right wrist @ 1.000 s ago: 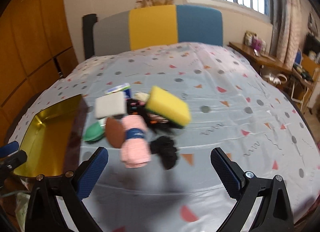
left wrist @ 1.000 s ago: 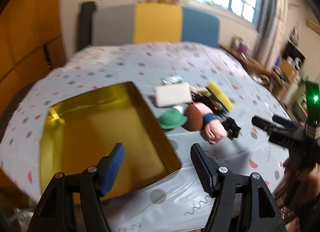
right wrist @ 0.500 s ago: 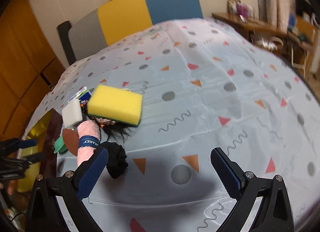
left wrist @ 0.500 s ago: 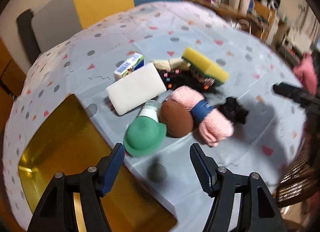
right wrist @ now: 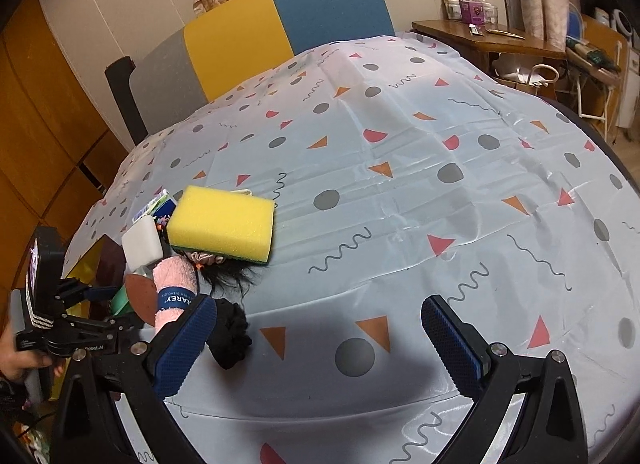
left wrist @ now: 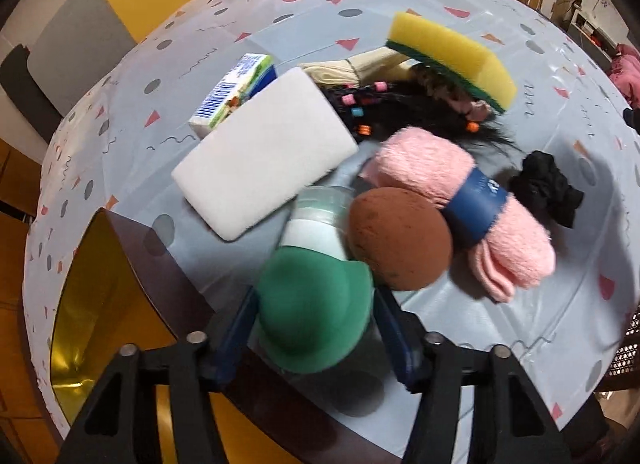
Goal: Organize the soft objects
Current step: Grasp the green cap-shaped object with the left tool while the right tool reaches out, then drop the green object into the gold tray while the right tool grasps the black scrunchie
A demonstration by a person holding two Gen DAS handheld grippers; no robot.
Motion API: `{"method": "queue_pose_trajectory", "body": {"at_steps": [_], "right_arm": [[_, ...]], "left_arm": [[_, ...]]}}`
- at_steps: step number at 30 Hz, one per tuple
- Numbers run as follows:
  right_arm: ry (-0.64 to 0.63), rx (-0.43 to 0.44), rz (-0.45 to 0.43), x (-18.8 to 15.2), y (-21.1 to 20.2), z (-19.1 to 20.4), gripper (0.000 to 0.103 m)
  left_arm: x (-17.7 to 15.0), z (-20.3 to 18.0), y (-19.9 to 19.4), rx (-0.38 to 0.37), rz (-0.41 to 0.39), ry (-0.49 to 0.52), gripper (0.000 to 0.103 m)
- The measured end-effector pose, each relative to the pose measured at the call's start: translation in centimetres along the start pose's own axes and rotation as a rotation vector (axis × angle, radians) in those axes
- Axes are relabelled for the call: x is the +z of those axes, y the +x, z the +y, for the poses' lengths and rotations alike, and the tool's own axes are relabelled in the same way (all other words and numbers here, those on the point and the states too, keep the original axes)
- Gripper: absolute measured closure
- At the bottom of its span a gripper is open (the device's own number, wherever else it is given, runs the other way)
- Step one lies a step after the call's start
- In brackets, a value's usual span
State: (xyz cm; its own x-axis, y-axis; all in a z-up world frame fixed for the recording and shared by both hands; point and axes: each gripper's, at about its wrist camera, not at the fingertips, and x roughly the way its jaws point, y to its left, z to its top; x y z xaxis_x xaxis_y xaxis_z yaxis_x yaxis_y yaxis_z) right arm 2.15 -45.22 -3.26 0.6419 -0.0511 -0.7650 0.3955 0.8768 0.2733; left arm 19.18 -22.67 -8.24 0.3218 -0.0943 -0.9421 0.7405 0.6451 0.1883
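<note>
A pile of soft things lies on the patterned tablecloth [right wrist: 400, 184]. My left gripper [left wrist: 314, 324] is open, with its fingers on either side of a green foam piece [left wrist: 312, 304] that sits on a white and clear bottle [left wrist: 316, 220]. Beside it lie a brown sponge ball [left wrist: 400, 238], a rolled pink towel [left wrist: 460, 200] with a blue band, a white sponge block [left wrist: 264, 152], a yellow sponge [left wrist: 452, 56], a black wig with beads [left wrist: 420, 112] and a black scrunchie [left wrist: 548, 188]. My right gripper [right wrist: 320, 344] is open and empty over bare cloth, right of the scrunchie [right wrist: 230, 334].
A gold-lined box [left wrist: 96, 296] stands at the left, its dark rim close to my left fingers. A small printed carton [left wrist: 236, 92] lies behind the white block. A headboard [right wrist: 280, 36] and a wooden desk [right wrist: 488, 40] stand beyond the cloth-covered surface.
My left gripper has moved forward and down from over the gold box, and its fingers now flank the green foam piece. My right gripper has swung right, so the pile sits at its left.
</note>
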Motion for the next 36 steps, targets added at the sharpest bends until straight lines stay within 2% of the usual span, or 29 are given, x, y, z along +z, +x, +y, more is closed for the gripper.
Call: {"method": "queue_pose_trajectory", "body": {"at_steps": [3, 6, 8, 11, 15, 18, 22, 24, 25, 28, 31, 36], "right_arm": [[-0.005, -0.002, 0.006, 0.0, 0.2, 0.1, 0.0], [-0.015, -0.01, 0.011, -0.2, 0.3, 0.2, 0.0], [-0.011, -0.011, 0.021, -0.3, 0.5, 0.0, 0.0], [0.001, -0.01, 0.033, -0.3, 0.8, -0.2, 0.0], [-0.004, -0.012, 0.063, -0.6, 1.5, -0.1, 0.0], [-0.021, 0.002, 0.085, -0.9, 1.9, 0.3, 0.0], [-0.046, 0.068, 0.136, -1.6, 2.7, 1.4, 0.0], [-0.051, 0.115, 0.155, -1.8, 3.0, 2.3, 0.005], [-0.055, 0.137, 0.16, -1.9, 3.1, 2.8, 0.013], [-0.08, 0.157, 0.165, -2.1, 3.7, 4.6, 0.027], [-0.115, 0.151, 0.186, -2.4, 5.0, 6.2, 0.042], [-0.167, 0.112, 0.226, -2.7, 7.6, 8.1, 0.05]], "left_arm": [[0.0, 0.5, 0.0, 0.0, -0.02, -0.009, 0.056], [-0.6, -0.1, -0.5, 0.029, -0.057, 0.026, 0.064], [-1.3, -0.4, -1.6, 0.017, -0.086, 0.019, 0.064], [-2.6, 0.0, -3.7, -0.035, -0.142, -0.038, 0.065], [-4.3, 0.6, -6.2, -0.142, -0.21, -0.118, 0.065], [-5.6, 0.7, -8.2, -0.25, -0.266, -0.213, 0.065], [-7.8, 0.6, -10.6, -0.294, -0.346, -0.291, 0.065], [-9.1, 0.8, -11.6, -0.298, -0.376, -0.323, 0.065], [-9.8, 0.9, -12.1, -0.284, -0.389, -0.334, 0.065], [-11.9, 1.8, -13.2, -0.288, -0.419, -0.38, 0.064], [-13.9, 3.5, -13.7, -0.26, -0.435, -0.443, 0.064], [-17.1, 7.8, -12.9, -0.199, -0.402, -0.586, 0.064]]}}
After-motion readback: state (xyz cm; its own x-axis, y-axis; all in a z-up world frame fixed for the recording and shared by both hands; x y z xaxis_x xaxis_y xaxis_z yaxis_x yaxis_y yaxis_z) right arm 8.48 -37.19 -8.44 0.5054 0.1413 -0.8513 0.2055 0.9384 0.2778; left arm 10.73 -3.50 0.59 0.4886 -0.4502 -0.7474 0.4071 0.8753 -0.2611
